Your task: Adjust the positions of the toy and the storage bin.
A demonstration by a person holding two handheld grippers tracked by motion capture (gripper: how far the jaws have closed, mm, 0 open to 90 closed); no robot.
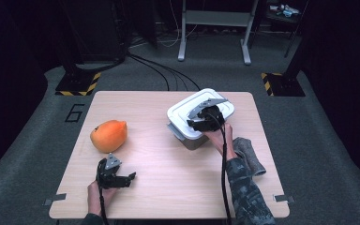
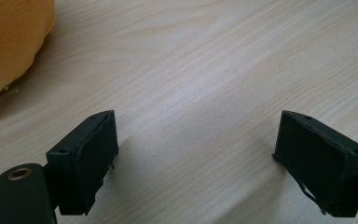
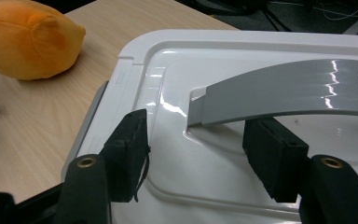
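Glossy plastic may slip: the right gripper (image 3: 193, 154), jaws spread astride the lid (image 3: 270, 46)'s grey handle (image 3: 284, 91), isn't pinching it; the left gripper (image 2: 193, 154) rests agape.

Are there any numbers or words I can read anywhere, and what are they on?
"6": a big dark number on the grey floor, just left of the table.
The white box lid, the orange plush toy and the grey cloth show nothing readable.
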